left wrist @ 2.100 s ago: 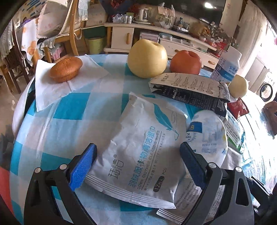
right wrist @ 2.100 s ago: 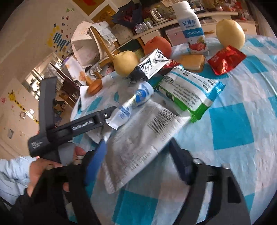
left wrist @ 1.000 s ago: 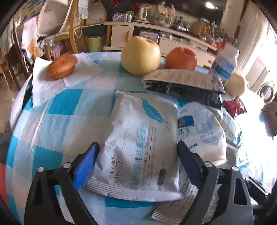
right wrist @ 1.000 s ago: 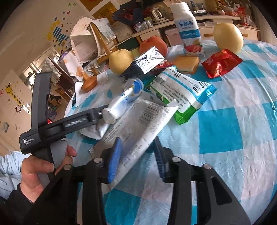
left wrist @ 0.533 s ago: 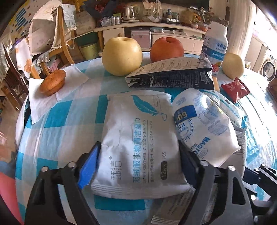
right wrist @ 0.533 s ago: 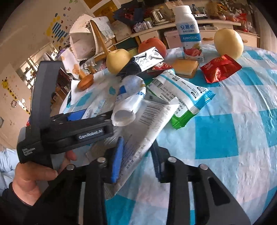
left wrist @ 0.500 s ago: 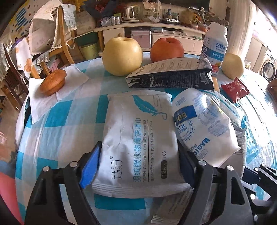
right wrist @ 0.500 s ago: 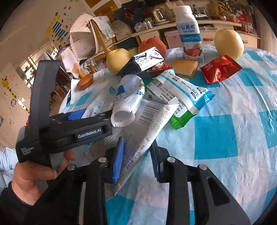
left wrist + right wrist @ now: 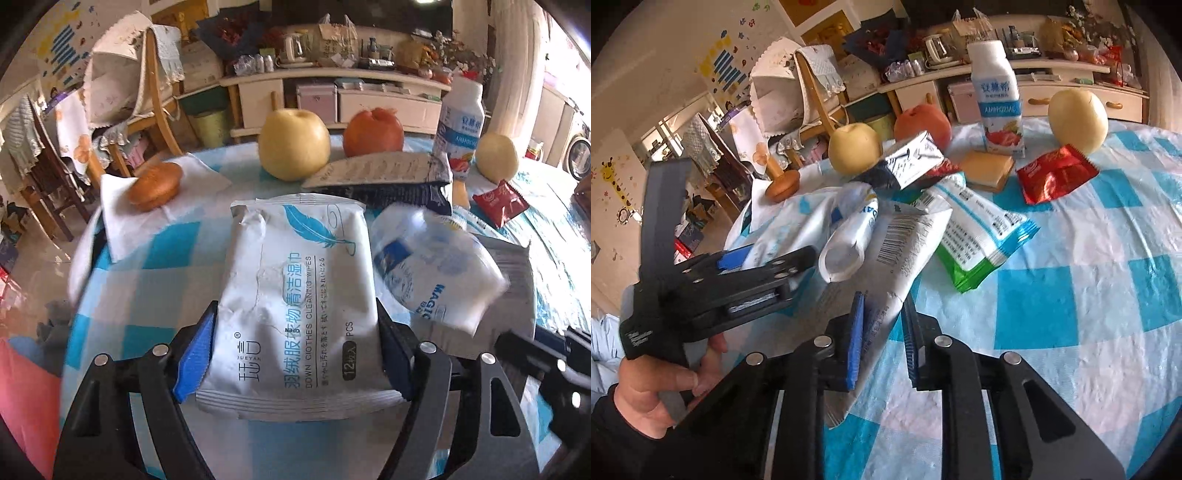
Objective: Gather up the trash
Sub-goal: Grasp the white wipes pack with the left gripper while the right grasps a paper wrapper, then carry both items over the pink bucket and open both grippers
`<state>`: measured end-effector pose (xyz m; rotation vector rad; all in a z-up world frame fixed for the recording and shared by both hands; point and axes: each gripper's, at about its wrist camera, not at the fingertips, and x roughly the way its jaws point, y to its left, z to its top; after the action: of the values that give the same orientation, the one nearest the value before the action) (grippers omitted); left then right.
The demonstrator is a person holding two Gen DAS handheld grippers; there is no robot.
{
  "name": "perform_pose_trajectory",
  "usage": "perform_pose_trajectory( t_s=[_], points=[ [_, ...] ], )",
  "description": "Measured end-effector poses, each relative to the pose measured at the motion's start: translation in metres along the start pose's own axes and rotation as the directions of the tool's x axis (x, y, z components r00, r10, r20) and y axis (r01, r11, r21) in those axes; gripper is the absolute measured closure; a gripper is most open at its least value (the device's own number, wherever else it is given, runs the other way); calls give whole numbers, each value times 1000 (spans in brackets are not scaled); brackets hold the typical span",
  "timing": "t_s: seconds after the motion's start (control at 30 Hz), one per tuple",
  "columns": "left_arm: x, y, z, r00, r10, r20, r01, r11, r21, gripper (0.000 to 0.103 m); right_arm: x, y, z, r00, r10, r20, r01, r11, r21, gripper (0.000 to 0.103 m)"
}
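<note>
My left hand-held gripper (image 9: 295, 354) has its blue pads against both side edges of the white wet wipes pack (image 9: 295, 295), which sits wide between them above the blue-and-white checked desk (image 9: 147, 280). My right hand-held gripper (image 9: 881, 332) is closing its jaws on the flat barcode wrapper (image 9: 905, 247), whose near end stands between the pads while the far end lies among the other trash. A crumpled white tube (image 9: 849, 240) rests on that wrapper, beside a green-edged snack bag (image 9: 982, 236)
</note>
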<state>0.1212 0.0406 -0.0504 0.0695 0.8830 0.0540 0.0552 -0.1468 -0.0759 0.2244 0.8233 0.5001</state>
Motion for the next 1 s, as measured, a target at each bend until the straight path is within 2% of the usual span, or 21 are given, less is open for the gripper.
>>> perform_pose_trajectory(
  t_s=[0.17,0.4,0.63,0.77,1.0],
  points=[
    [-26,12,0,998,45,54,-45,999,-7,26,-17,0,4,999,-29,20,29,999,-33,86],
    [-62,21,-6,995,42,94,-39,999,-34,26,-49,-7,5,997,-56,53,57,998,-32,90],
    [-90,28,-20,993,40,116,-34,998,-52,26,-70,2,3,996,-71,62,75,995,-65,94],
    [-103,34,-28,991,49,122,-41,997,-62,26,-81,12,3,994,-65,82,71,994,-80,94],
    [-141,61,-38,983,95,160,-80,992,-100,26,-109,58,17,987,-27,155,56,981,-185,94]
  ],
)
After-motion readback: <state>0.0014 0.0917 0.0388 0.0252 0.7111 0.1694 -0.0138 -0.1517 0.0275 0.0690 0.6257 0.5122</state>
